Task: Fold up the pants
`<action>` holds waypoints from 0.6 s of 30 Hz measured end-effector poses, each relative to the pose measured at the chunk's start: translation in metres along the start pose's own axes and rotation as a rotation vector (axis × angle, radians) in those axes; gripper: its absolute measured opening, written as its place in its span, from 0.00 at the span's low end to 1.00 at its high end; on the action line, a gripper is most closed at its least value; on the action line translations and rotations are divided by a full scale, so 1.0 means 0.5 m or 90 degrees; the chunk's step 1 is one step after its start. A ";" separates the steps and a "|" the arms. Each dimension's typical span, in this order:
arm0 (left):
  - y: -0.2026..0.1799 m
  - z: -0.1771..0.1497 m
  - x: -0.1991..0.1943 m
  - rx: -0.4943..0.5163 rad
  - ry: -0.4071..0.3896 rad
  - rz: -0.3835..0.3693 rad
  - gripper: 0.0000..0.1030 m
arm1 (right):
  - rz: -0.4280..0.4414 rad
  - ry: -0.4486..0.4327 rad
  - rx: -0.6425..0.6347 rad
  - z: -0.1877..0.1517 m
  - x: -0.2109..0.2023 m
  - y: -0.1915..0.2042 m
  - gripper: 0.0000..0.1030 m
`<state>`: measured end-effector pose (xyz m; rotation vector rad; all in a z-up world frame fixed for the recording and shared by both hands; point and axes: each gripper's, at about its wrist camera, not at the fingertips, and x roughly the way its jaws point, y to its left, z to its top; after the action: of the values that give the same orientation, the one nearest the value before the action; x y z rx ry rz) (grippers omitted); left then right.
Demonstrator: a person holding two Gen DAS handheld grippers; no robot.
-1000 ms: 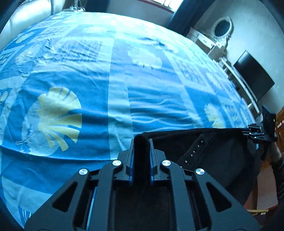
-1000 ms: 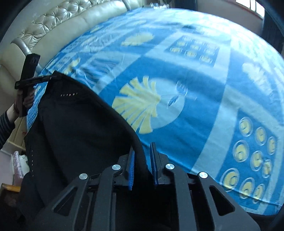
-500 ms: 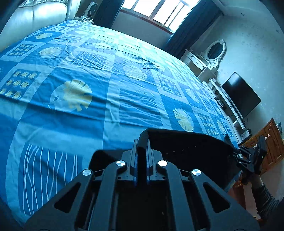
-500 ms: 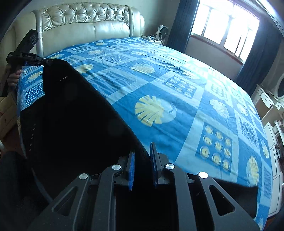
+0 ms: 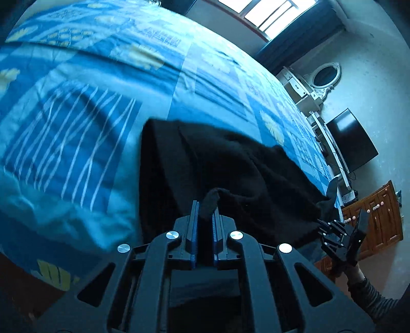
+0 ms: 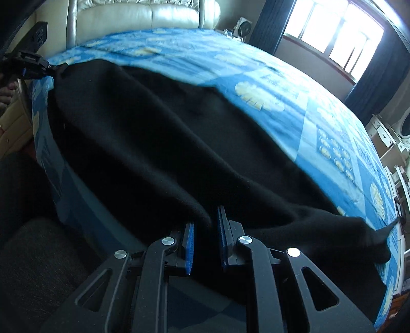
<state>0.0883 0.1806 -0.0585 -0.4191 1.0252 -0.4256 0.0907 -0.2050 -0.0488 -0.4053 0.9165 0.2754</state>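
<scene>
Left wrist view: left hand-held gripper (image 5: pixel 205 205) has its blue pads pressed together on a bunched corner of the black pants (image 5: pixel 230 174), a nub of cloth poking out above the fingertips. Pants lie spread across the near part of the bed (image 5: pixel 77 128), over the blue patterned sheet, with the near edge hanging off the bed's side. Right hand-held gripper (image 5: pixel 333 228) shows at the far corner of the cloth in this view, at the bed edge; a striped sleeve is visible behind it. Right wrist view: right hand-held gripper (image 6: pixel 206 222) pinches a fold of the pants (image 6: pixel 166 143) between its pads, though the gap between them looks wider than on the left, so the hold may be thin. Left hand-held gripper (image 6: pixel 33 64) sits at the far corner near the cream headboard (image 6: pixel 141 15). Cloth between the two sags and ripples; not taut. Both frames show motion blur on the sheet. Judgement: cloth is being laid out flat ahead of the first fold. Risks: (1) fleecy cloth could slip out of the looser right pinch if tension is pulled sideways; (2) overhanging weight could drag the pants off the bed on release; (3) slack middle could set wrinkles or a skewed crease; (4) pads low to the sheet might catch it and lift it along.
</scene>
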 end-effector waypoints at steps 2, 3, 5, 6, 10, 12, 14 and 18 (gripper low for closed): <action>0.009 -0.013 -0.004 -0.020 0.004 0.003 0.15 | 0.012 -0.004 0.027 -0.003 -0.013 -0.006 0.23; 0.015 -0.018 -0.010 -0.036 0.005 -0.002 0.25 | 0.023 -0.004 0.042 -0.004 -0.018 -0.009 0.29; 0.033 -0.030 -0.029 -0.090 -0.005 -0.018 0.42 | 0.062 -0.008 0.102 -0.014 -0.039 -0.030 0.48; 0.041 -0.038 -0.039 -0.121 -0.012 -0.030 0.48 | 0.080 -0.010 0.131 -0.019 -0.046 -0.040 0.49; 0.038 -0.054 -0.058 -0.187 -0.032 -0.042 0.65 | 0.206 -0.007 0.317 -0.048 -0.057 -0.101 0.56; 0.020 -0.054 -0.060 -0.181 -0.046 -0.023 0.74 | 0.259 -0.004 0.400 -0.065 -0.051 -0.124 0.57; -0.004 -0.051 -0.050 -0.169 -0.047 0.002 0.77 | 0.273 -0.001 0.434 -0.074 -0.045 -0.130 0.57; -0.040 -0.049 -0.020 -0.176 -0.034 0.023 0.77 | 0.321 -0.006 0.498 -0.086 -0.035 -0.134 0.57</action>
<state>0.0592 0.1656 -0.0519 -0.6539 1.0420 -0.2388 0.0770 -0.2851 -0.0431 0.5571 1.0313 0.3508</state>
